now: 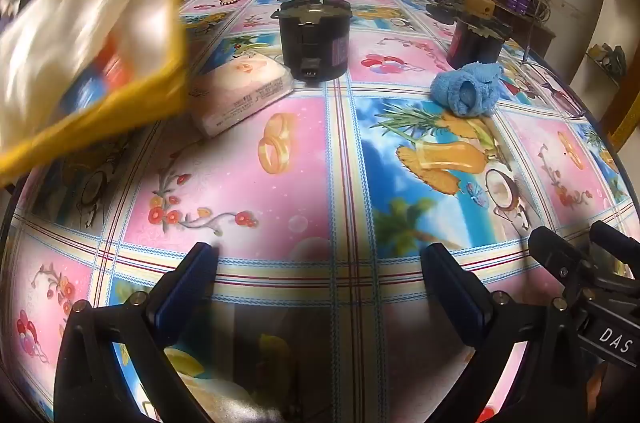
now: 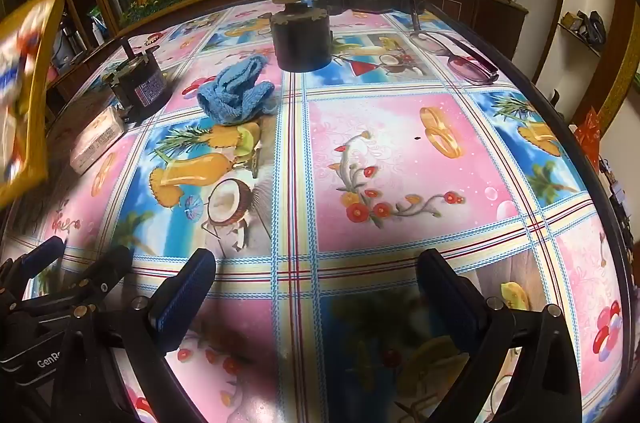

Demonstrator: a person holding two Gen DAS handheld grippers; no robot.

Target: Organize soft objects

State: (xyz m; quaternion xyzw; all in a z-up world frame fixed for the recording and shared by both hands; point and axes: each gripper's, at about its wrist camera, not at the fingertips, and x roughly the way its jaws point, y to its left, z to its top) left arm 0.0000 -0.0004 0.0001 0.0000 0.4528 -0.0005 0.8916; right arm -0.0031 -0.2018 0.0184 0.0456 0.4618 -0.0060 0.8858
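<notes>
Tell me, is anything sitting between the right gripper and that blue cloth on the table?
Nothing visible does. The right gripper is open over bare tablecloth, and the blue cloth lies ahead to its left, with only printed pattern between. The dark cylinder stands beyond the cloth, not in the path.

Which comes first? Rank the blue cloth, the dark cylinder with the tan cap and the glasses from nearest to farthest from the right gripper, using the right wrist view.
From the right gripper:
1. Blue cloth, ahead, to the left.
2. Glasses, ahead, to the right.
3. Dark cylinder, behind the cloth, near centre.
The glasses and the cylinder are close to call.
</notes>
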